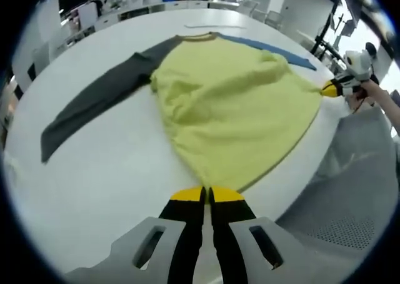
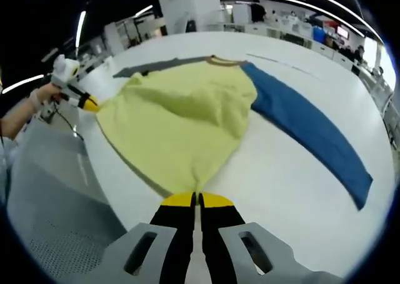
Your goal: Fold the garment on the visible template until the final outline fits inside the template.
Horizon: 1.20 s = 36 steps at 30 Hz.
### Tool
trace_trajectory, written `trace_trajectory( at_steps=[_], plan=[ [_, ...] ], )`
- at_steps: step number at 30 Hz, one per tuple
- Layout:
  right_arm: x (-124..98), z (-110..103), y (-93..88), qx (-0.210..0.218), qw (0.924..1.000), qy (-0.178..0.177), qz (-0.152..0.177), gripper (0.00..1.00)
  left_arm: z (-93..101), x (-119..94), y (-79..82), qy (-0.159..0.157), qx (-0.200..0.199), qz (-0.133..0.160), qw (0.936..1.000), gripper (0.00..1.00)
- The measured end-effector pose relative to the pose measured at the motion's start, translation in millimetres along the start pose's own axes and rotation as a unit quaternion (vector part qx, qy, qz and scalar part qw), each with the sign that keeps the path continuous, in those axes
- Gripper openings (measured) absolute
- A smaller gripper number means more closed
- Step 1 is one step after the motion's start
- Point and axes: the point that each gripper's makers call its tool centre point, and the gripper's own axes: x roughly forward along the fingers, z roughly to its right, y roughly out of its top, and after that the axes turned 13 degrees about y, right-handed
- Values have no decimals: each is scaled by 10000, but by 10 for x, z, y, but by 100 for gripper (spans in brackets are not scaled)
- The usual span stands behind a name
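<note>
A yellow shirt (image 1: pixel 231 102) lies spread on the white table (image 1: pixel 112 171), with a dark grey sleeve (image 1: pixel 94 96) stretched out one way and a blue sleeve (image 2: pixel 312 127) the other. My left gripper (image 1: pixel 207 194) is shut on one corner of the hem nearest me. At the far right of the left gripper view, the right gripper (image 1: pixel 330 89) pinches the other hem corner. In the right gripper view the yellow shirt (image 2: pixel 181 121) runs up from my right gripper (image 2: pixel 197 199), shut on the hem, and the left gripper (image 2: pixel 89 104) shows at the left in a person's hand.
The table's curved edge (image 1: pixel 312 165) passes close to both grippers, with a grey mesh surface (image 1: pixel 350 196) beyond it. A thin line (image 1: pixel 212 26) is marked on the table past the collar. Desks and chairs stand in the far background.
</note>
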Motion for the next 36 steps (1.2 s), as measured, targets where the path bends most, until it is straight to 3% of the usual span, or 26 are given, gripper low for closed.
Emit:
trace_trajectory(
  at_steps=[19, 36],
  plan=[
    [-82, -142, -214, 145, 9997, 117, -184, 3, 125, -98, -190, -248, -98, -233, 9994, 0],
    [-96, -235, -364, 158, 9986, 233, -446, 3, 208, -169, -258, -318, 25, -399, 9987, 0]
  ],
)
